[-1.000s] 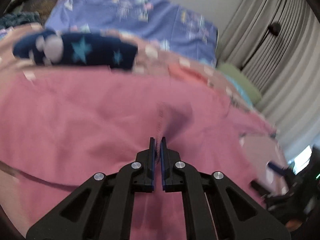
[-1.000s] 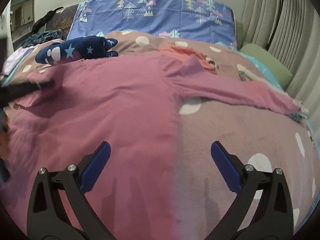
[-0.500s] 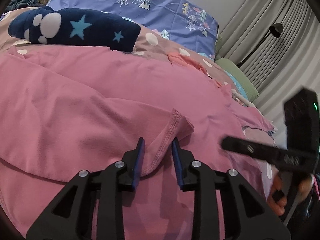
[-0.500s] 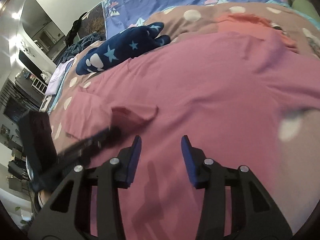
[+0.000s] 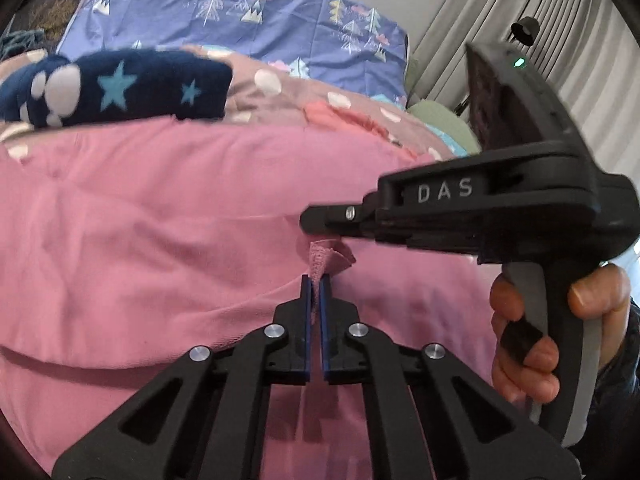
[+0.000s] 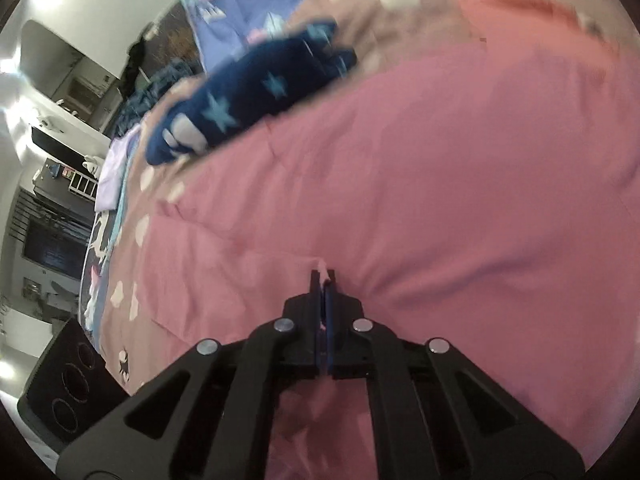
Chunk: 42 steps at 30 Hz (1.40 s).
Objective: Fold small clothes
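- The pink garment [image 5: 160, 220] lies spread flat on the dotted bedspread [image 5: 288, 92], just in front of a navy star-print garment [image 5: 120, 88].
- The left gripper [image 5: 316, 280] has just closed and pinches a stitched hem fold of the pink garment.
- The right gripper [image 6: 324, 280], just closed too, nips a pink garment edge, its tip just above the left gripper's; a hand [image 5: 528, 344] grips its handle.

Soft, even daylight; glare burned out the wall [image 6: 52, 0] at 10 o'clock in the right view. Fisheye bent the edges. Navy star cloth [image 6: 248, 100] was motion-blurred there.
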Motion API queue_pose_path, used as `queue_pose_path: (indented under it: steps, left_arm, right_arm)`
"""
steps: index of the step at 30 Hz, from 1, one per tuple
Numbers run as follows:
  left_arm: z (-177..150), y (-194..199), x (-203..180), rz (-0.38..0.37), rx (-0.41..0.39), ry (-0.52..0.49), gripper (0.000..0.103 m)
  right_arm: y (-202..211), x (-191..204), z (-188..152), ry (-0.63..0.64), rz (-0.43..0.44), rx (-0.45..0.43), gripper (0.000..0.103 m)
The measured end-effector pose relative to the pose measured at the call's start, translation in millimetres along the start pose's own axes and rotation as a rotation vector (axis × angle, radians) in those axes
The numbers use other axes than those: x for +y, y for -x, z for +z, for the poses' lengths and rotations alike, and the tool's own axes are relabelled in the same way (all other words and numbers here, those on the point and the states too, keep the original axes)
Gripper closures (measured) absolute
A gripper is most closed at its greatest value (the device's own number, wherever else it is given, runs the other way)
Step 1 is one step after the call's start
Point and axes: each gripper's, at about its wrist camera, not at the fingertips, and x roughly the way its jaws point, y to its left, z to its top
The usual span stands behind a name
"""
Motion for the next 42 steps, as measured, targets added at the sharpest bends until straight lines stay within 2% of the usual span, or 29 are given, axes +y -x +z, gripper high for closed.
queue_pose_path:
  steps: [3,5,8,10,11,12,13,15,19,21,24,26,28,30,31,34,36,37,38,39,41,42]
  left_arm:
    - [20.4,6.1,-16.5,-0.026,-0.047,-0.014,0.101]
    - [38.5,6.2,-36.1,-0.057,-0.086,-0.037,0.101]
    - [52.1,-4.3,-56.4,-0.086,-0.103,-0.067,0.1]
    - [51.2,-18.9,-60.9,-0.083,-0.079,-0.067,0.098]
    - [47.5,-25.2,-58.8,-0.07,-0.058,-0.059,0.092]
    - [43.2,-29.5,-55.6,-0.053,-0.036,-0.048,0.073]
    - [36.1,-30.5,-47.2,-0.03,-0.025,-0.029,0.062]
    - [28.6,-21.7,-33.4,0.002,-0.035,-0.01,0.058]
    - [13.9,22.6,20.0,0.151,-0.098,0.05,0.043]
    - [8.5,47.5,51.0,0.247,-0.13,0.093,0.042]
    - [0.1,77.1,90.6,0.345,-0.147,0.15,0.041]
    - [-7.2,90.6,113.2,0.411,-0.136,0.159,0.041]
    - [-14.6,93.9,131.4,0.46,-0.088,0.151,0.041]
    - [-23.2,89.9,142.2,0.47,-0.024,0.129,0.041]
    - [-24.1,87.8,145.0,0.474,-0.006,0.122,0.041]
    - [-16.4,81.8,146.6,0.496,0.008,0.085,0.041]
    - [-9.3,78.7,147.5,0.527,-0.006,0.077,0.041]
    - [-5.5,76.8,151.5,0.533,-0.009,0.085,0.042]
    - [-5.9,76.0,154.3,0.522,-0.01,0.097,0.044]
    - [-6.9,75.8,156.2,0.5,-0.013,0.11,0.054]
    - [-8.2,77.6,158.3,0.447,-0.028,0.122,0.06]
    - [-9.1,78.0,158.0,0.429,-0.035,0.127,0.061]
  right_arm:
    - [35.3,18.8,16.8,0.102,-0.038,-0.137,0.101]
    - [56.1,19.9,28.5,0.126,-0.071,-0.201,0.101]
    - [75.3,5.9,43.0,0.141,-0.132,-0.274,0.101]
    - [71.8,-17.7,44.8,0.132,-0.169,-0.292,0.098]
    - [68.4,-28.4,42.9,0.117,-0.185,-0.288,0.088]
    - [62.4,-41.2,40.3,0.1,-0.216,-0.276,0.077]
    - [55.0,-55.3,37.1,0.079,-0.269,-0.257,0.076]
    - [48.6,-75.7,28.9,0.041,-0.306,-0.248,0.076]
    - [46.1,-97.2,14.9,-0.002,-0.237,-0.2,0.074]
    - [44.1,-94.4,8.9,0.011,-0.225,-0.187,0.069]
    - [41.5,-90.3,2.0,0.021,-0.21,-0.171,0.062]
    - [37.6,-87.7,-0.8,0.014,-0.191,-0.157,0.061]
    - [29.7,-82.0,0.3,0.012,-0.186,-0.147,0.061]
    - [22.6,-75.3,2.4,0.027,-0.195,-0.136,0.1]
    - [19.8,-69.7,4.0,0.046,-0.209,-0.128,0.1]
    - [40.0,-52.7,4.4,0.058,-0.277,-0.236,0.1]
    - [50.8,-46.7,4.0,0.055,-0.347,-0.263,0.1]
    - [51.6,-46.1,3.2,0.06,-0.421,-0.258,0.099]
    - [49.3,-47.0,2.3,0.072,-0.458,-0.245,0.09]
    - [42.2,-49.3,1.4,0.099,-0.52,-0.209,0.074]
    - [37.4,-53.1,0.7,0.105,-0.57,-0.176,0.06]
    - [41.7,-51.2,-0.6,0.085,-0.567,-0.204,0.06]
